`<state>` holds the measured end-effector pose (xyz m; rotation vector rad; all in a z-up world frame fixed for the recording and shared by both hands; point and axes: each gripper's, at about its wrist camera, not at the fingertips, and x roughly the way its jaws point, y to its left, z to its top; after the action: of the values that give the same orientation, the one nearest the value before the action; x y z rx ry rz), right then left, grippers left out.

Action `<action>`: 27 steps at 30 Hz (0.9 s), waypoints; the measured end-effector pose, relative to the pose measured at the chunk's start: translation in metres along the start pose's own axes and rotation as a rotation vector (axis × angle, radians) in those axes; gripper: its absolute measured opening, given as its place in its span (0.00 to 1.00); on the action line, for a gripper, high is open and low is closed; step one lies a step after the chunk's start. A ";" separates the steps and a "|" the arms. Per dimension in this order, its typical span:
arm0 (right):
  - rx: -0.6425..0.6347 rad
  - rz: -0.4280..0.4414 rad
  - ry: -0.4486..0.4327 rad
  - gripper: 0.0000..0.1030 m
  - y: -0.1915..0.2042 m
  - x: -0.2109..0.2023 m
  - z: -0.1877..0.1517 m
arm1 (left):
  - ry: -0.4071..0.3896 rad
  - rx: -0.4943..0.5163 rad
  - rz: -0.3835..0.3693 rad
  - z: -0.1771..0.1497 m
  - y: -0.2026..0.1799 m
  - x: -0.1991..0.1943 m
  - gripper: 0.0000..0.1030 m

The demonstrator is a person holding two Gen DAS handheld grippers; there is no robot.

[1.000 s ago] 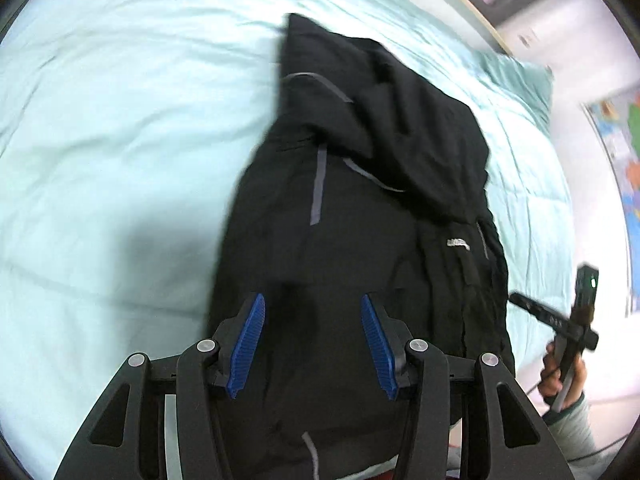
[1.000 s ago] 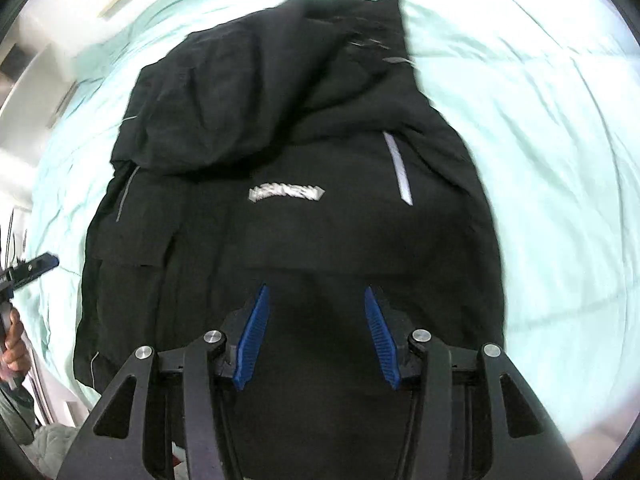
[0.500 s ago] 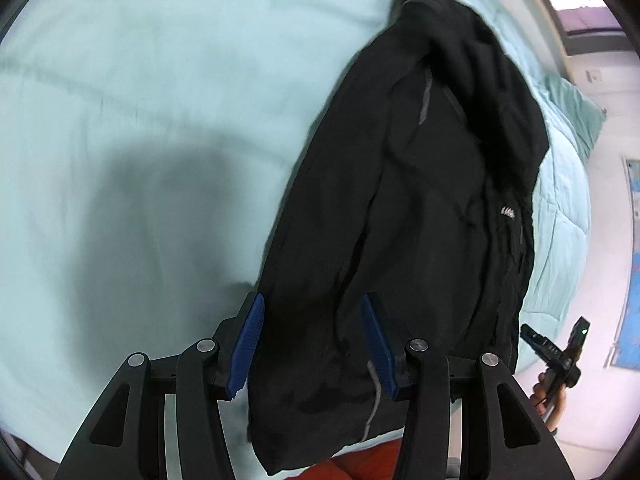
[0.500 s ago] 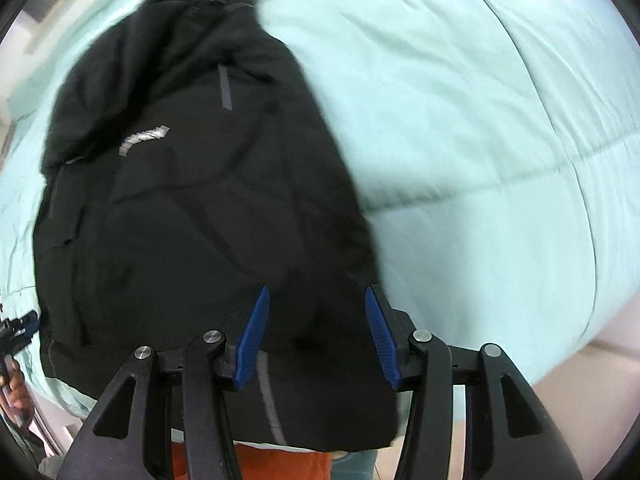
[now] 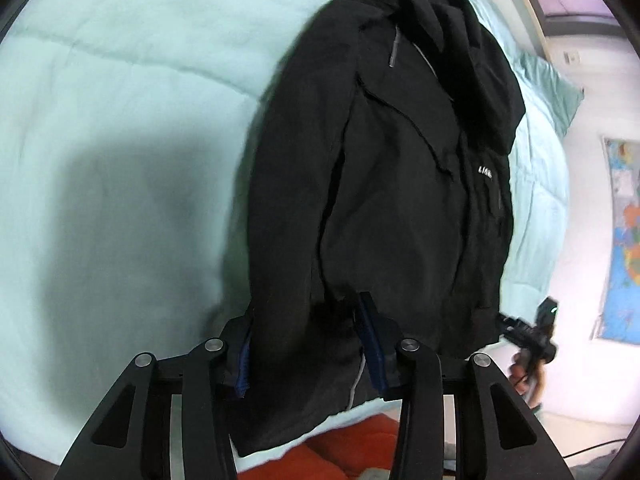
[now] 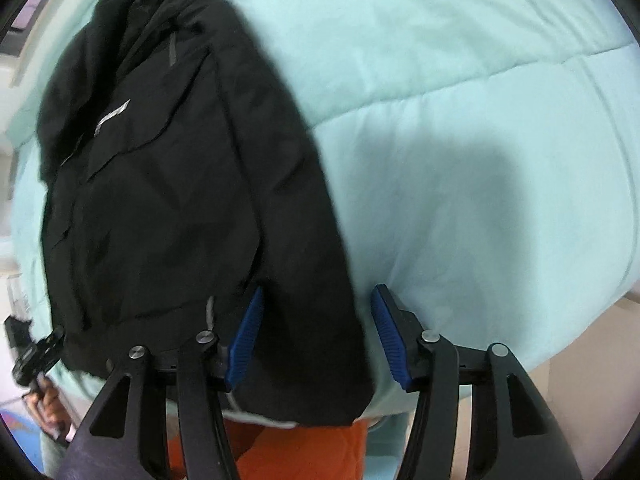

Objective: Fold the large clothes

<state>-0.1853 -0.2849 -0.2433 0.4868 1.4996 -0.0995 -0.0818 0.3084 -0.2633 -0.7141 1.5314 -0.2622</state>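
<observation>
A black jacket [image 5: 392,184] lies lengthwise on a pale mint bedspread [image 5: 120,128], hood at the far end, hem at the near bed edge. My left gripper [image 5: 306,344] is open, its blue pads straddling the jacket's near left hem corner; cloth drapes over the left pad. In the right wrist view the jacket [image 6: 180,200] fills the left half. My right gripper [image 6: 316,336] is open, its pads either side of the jacket's near right hem corner.
Something orange [image 6: 296,452] shows below the bed's near edge in both views. A pillow [image 5: 548,88] lies at the bed's far right. A wall map [image 5: 624,240] hangs at right. Each view shows the other hand-held gripper at the jacket's far side.
Both grippers have dropped from above the jacket's middle to its near hem corners, left gripper to the left corner, right to the right. Both stay open. The jacket looks unmoved.
</observation>
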 end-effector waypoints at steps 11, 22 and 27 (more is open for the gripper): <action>-0.093 0.053 0.008 0.23 0.018 -0.018 -0.011 | -0.032 0.034 -0.084 -0.014 -0.013 -0.011 0.18; -0.073 0.088 0.069 0.55 0.018 0.002 -0.004 | 0.010 0.026 -0.127 -0.020 -0.025 0.017 0.49; -0.081 0.083 0.028 0.17 0.020 -0.016 -0.003 | -0.062 0.061 -0.178 -0.019 -0.039 -0.001 0.18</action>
<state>-0.1819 -0.2697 -0.2227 0.4858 1.5025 0.0331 -0.0896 0.2742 -0.2385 -0.8039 1.3966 -0.4150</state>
